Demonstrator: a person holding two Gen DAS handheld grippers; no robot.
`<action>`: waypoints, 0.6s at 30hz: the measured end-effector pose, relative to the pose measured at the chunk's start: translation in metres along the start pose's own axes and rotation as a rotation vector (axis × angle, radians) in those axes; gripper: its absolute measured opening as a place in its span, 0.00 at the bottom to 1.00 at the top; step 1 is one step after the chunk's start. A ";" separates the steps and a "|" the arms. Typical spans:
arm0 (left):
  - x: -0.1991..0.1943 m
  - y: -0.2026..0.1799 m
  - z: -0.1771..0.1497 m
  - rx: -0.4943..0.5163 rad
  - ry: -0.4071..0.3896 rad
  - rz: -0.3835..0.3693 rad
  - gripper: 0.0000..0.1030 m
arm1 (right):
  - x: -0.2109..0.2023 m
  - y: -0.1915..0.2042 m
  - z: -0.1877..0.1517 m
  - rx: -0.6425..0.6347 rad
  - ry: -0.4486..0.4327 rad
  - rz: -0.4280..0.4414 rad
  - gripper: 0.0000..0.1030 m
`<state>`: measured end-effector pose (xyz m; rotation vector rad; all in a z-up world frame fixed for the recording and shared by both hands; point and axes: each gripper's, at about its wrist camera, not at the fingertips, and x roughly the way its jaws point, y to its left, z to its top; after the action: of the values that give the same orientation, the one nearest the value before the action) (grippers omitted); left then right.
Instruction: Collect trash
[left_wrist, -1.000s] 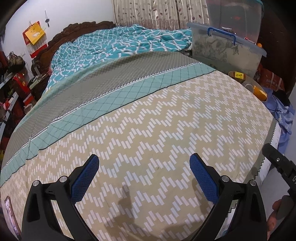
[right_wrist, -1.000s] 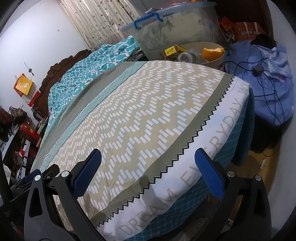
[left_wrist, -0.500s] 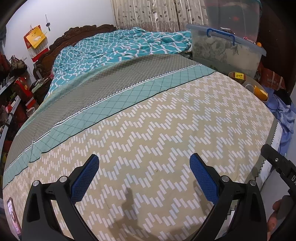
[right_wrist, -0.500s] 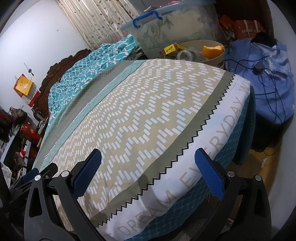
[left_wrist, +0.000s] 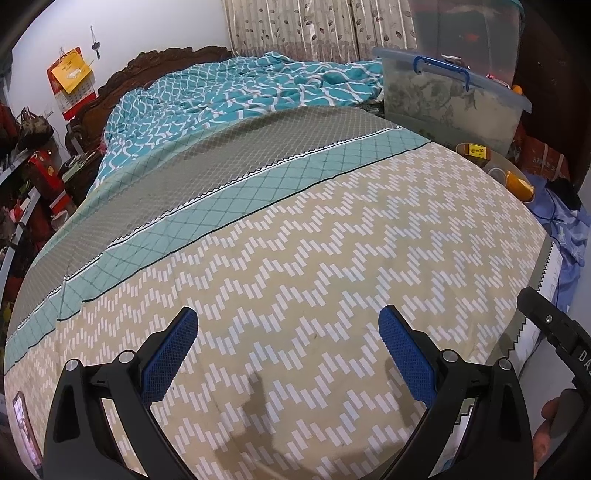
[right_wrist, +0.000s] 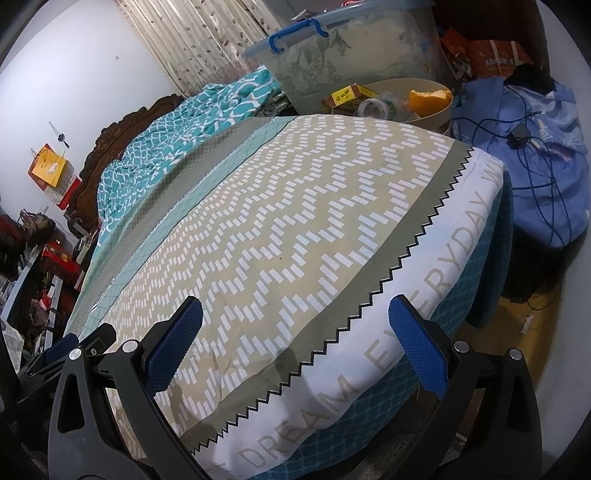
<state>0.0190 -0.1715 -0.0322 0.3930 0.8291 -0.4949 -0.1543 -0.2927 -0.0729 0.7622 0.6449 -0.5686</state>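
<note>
A round beige basket (right_wrist: 434, 112) stands beyond the bed's far corner. It holds a yellow box (right_wrist: 345, 96), a tape roll (right_wrist: 371, 108) and an orange peel (right_wrist: 428, 99). The basket also shows in the left wrist view (left_wrist: 513, 166). My left gripper (left_wrist: 288, 347) is open and empty over the zigzag bedspread (left_wrist: 295, 258). My right gripper (right_wrist: 295, 332) is open and empty over the bed's foot edge. No loose trash shows on the bed.
A clear storage bin with blue handle (right_wrist: 332, 51) sits behind the basket. A blue bag with cables (right_wrist: 528, 155) lies right of the bed. A teal quilt (left_wrist: 229, 96) is bunched at the headboard. Cluttered shelves (left_wrist: 26, 192) line the left.
Both grippers have drifted slightly, so the bed sits a little lower in view and more of the headboard and basket show. Both stay open and empty.
</note>
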 end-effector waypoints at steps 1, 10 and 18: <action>-0.001 0.000 0.000 0.001 -0.002 0.001 0.92 | -0.001 0.001 -0.001 0.000 -0.001 0.000 0.97; -0.004 0.002 -0.001 0.001 -0.007 0.017 0.92 | -0.002 0.003 -0.002 -0.003 0.004 0.000 0.97; -0.004 0.006 -0.001 -0.004 -0.005 0.030 0.92 | -0.002 0.003 -0.002 -0.008 0.008 0.000 0.97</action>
<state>0.0197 -0.1650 -0.0286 0.3997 0.8179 -0.4660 -0.1541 -0.2883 -0.0712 0.7573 0.6544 -0.5626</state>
